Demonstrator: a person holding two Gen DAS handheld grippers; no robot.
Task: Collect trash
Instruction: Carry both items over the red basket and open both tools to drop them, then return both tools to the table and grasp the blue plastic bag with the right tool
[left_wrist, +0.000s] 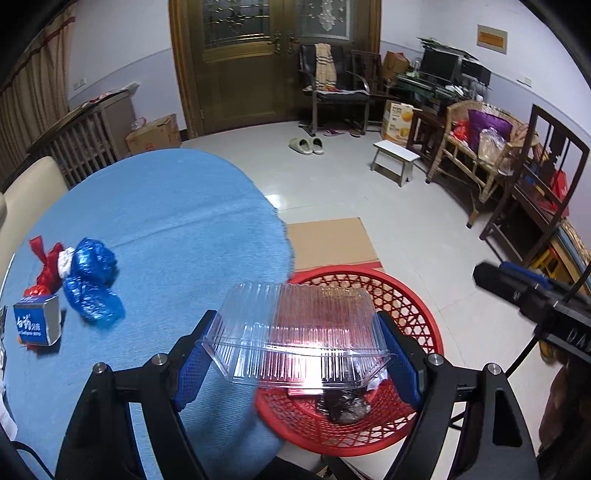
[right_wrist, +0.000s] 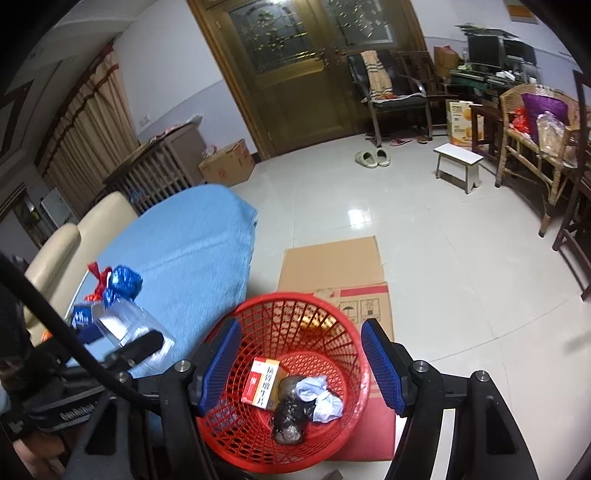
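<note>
Tablecloth (left_wrist: 166, 221), blue, beside red basket (right_wrist: 258, 458) on tiled floor (right_wrist: 461, 295).

My two tools: black frames, blue pads.
Each tool (left_wrist: 295, 354) (right_wrist: 299, 365) had ribbed blue pads (right_wrist: 382, 363), silver screws (right_wrist: 421, 366), a trailing black cable (right_wrist: 55, 317).

The left wrist view looks steeply down from close above the edge of the blue-clothed table (left_wrist: 155, 221), facing the door (left_wrist: 240, 55). The right wrist view looks down from directly over the red basket (right_wrist: 229, 435). Both share table, basket, cardboard sheet (right_wrist: 332, 266) and door.
</note>
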